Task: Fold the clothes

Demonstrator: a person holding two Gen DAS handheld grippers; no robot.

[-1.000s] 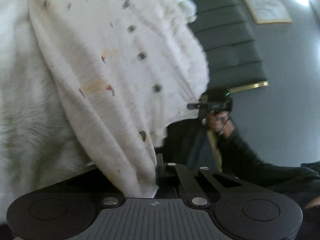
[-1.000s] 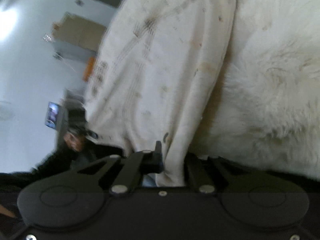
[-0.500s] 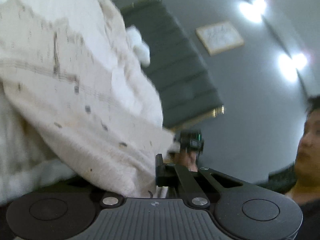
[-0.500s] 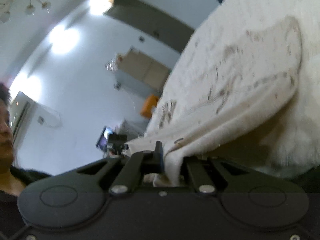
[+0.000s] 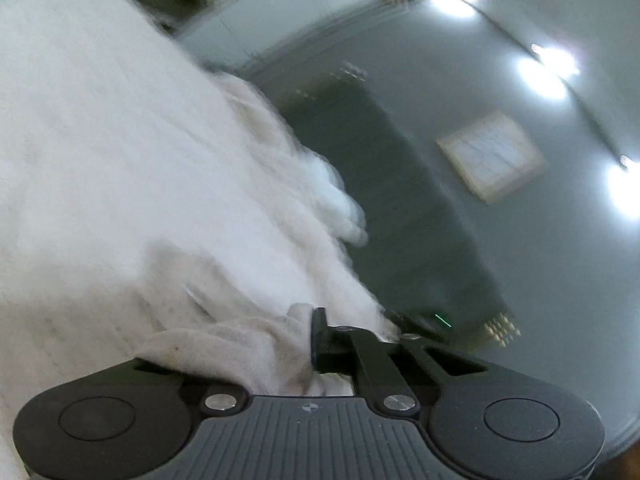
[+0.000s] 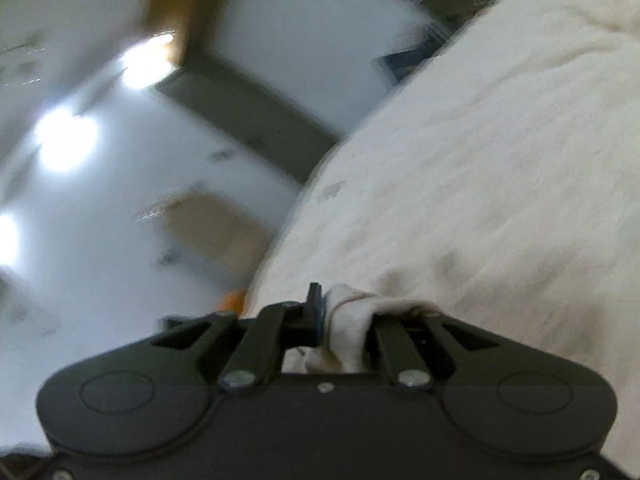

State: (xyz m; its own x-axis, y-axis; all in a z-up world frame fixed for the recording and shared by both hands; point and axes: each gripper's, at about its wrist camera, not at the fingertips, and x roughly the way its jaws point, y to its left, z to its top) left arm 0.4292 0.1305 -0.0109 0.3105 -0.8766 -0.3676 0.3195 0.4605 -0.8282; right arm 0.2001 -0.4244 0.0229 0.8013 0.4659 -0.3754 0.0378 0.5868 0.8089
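Note:
A white garment with faint dark marks fills the left side of the left wrist view, blurred by motion. A bunched edge of it sits in my left gripper, pressed against the one dark finger that shows; the other finger is hidden under cloth. These jaws are opening. In the right wrist view the same garment covers the right side. A rolled edge of it fills the gap of my right gripper beside the finger. These jaws are also opening, with the cloth between them.
A dark slatted panel and a framed picture hang on the grey wall, under bright lights. The right view shows a pale cabinet, a dark beam and a small orange thing.
Both views have swung fast and blurred. The person seen earlier is out of view. The garment has stretched out away from both grippers instead of hanging in folds.

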